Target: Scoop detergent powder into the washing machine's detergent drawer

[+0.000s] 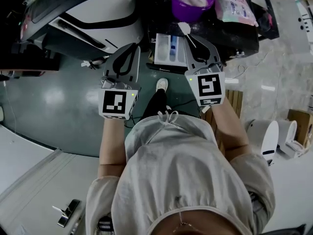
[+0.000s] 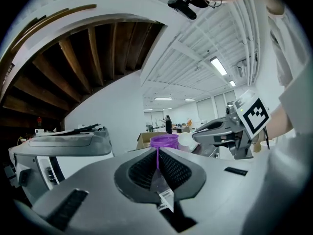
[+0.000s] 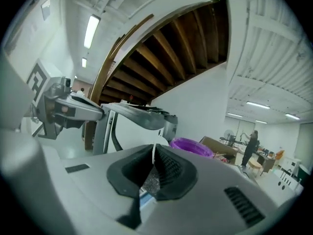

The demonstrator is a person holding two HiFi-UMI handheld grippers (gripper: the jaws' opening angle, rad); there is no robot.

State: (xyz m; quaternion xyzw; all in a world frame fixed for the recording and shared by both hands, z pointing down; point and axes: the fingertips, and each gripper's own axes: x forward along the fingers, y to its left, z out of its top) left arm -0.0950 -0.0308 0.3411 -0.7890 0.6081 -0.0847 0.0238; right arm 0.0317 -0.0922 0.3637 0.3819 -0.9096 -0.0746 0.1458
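In the head view, both forearms reached forward from the body, side by side, with the 2 grippers level and pointing away from the person. The right gripper (image 1: 195, 42) pointed at the purple tub (image 1: 182, 12), its tips just short of it. Its jaws were closed on the handle of a white scoop (image 1: 184, 28), whose bowl stuck out beyond the fingertips, just on the person's side of the tub. The open detergent drawer (image 1: 159, 48) lay on that same near side of the tub, just left of the scoop. The left gripper (image 1: 129, 50) hung well to the left of the tub, in front of the washing machine (image 1: 98, 18), with nothing at its tips.

In the left gripper view, the jaws (image 2: 157, 153) were pressed together and held nothing. Only a sliver of the purple tub (image 2: 164, 141) showed through the slit between them, so the gripper was aimed straight at it. The right gripper stood just right of the tub.

In the right gripper view, the jaws (image 3: 154, 155) were shut, and a thin white edge of the scoop (image 3: 154, 151) rose from where they met. The purple tub (image 3: 190, 146) sat just beyond and right of the tips.
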